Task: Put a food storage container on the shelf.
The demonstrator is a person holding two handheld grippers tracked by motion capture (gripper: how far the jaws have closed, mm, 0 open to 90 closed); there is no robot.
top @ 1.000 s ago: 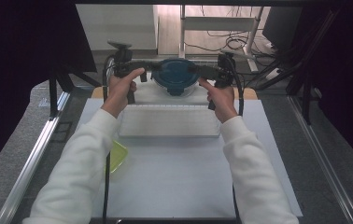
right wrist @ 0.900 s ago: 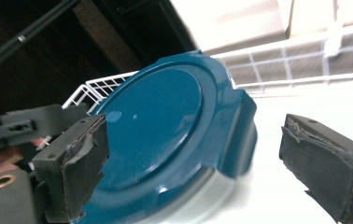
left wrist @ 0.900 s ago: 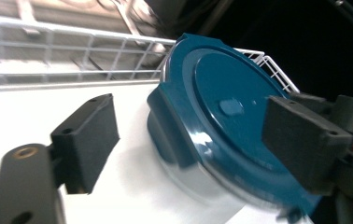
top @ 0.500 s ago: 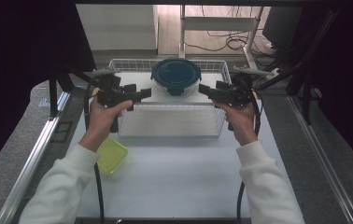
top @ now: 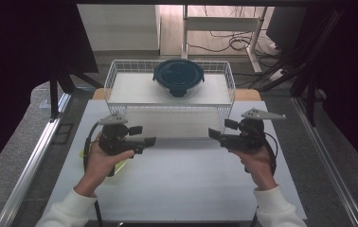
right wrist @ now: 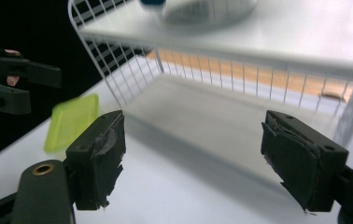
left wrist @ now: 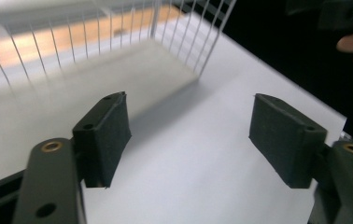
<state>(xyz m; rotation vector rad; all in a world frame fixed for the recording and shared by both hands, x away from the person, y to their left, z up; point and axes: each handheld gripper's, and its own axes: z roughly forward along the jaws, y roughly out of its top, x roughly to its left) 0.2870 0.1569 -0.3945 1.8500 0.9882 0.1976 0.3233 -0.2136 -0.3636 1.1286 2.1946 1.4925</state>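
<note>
Here both hands hovered level over the desk's middle, the left hand-held gripper (top: 152, 140) and right hand-held gripper (top: 211, 132) pointing inward, both released and empty after narrowing slightly. The dark-lidded round container (top: 178, 77) sat atop the white wire rack (top: 115, 78) at the far edge; a yellow-green lid (right wrist: 70, 121) lay near the left edge.

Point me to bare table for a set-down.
Free: the white table between the left gripper and right gripper, in front of the wire rack. Crowded: the rack's middle, where the round container sits, and beside the green lid.

Lidded round container (top: 178, 77) (dark blue), atop rack (top: 120, 90)
</note>
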